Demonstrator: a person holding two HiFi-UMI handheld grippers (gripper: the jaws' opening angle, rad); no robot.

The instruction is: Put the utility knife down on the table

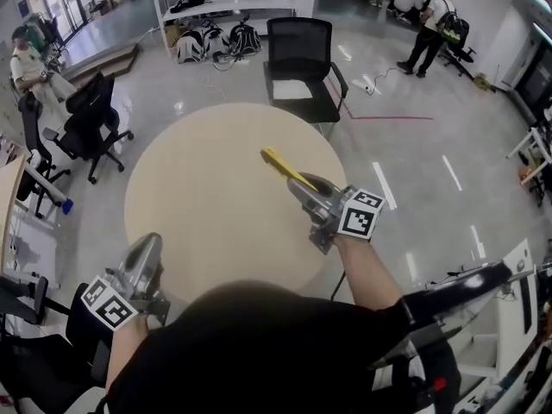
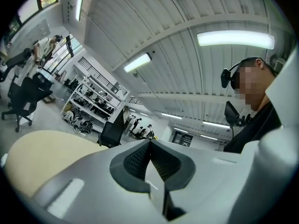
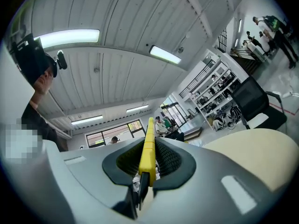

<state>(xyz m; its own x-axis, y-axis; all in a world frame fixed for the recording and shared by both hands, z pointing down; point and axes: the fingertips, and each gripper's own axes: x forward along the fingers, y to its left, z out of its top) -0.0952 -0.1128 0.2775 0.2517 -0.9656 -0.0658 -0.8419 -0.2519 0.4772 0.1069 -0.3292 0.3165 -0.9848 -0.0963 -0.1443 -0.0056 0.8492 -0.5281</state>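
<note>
The yellow utility knife (image 1: 278,164) is clamped in the right gripper (image 1: 297,185) and held out over the right side of the round desk (image 1: 198,205), not yet laid down. By my reckoning, lowering it and letting go remain. The left gripper (image 1: 148,247) is clenched on nothing by the near-left edge.

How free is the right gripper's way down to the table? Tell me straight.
Probably free, yes: the right gripper, shut on the knife, hangs over the round table, and nothing shows between them.
</note>
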